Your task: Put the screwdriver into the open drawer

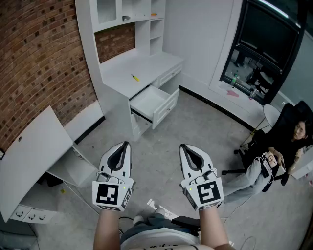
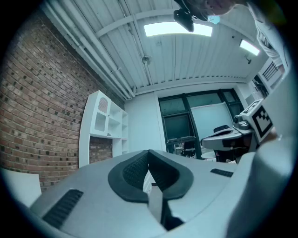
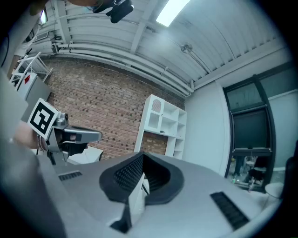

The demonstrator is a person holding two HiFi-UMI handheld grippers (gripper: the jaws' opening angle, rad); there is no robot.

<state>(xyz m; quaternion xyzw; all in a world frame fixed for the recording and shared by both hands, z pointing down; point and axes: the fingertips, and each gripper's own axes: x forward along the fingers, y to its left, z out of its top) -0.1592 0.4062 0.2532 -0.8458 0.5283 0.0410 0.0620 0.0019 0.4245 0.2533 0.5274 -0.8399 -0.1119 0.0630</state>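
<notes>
A small yellow-handled screwdriver [image 1: 134, 77] lies on the white desk [image 1: 122, 68] far ahead, near its middle. Below it, an open white drawer [image 1: 152, 104] sticks out of the desk front and looks empty. My left gripper [image 1: 126, 144] and my right gripper [image 1: 183, 146] hover side by side over the grey floor, well short of the desk. Both have their jaws shut with nothing between them. In the left gripper view my left gripper [image 2: 149, 155] points at the shelf unit [image 2: 103, 128] and a dark window; in the right gripper view my right gripper [image 3: 143, 159] faces the same shelves [image 3: 163, 123].
A white shelf unit [image 1: 124, 14] rises over the desk against a brick wall [image 1: 34, 63]. A tilted white panel [image 1: 29, 156] stands at the left. A seated person [image 1: 274, 163] in a chair is at the right, beside a dark window [image 1: 266, 39].
</notes>
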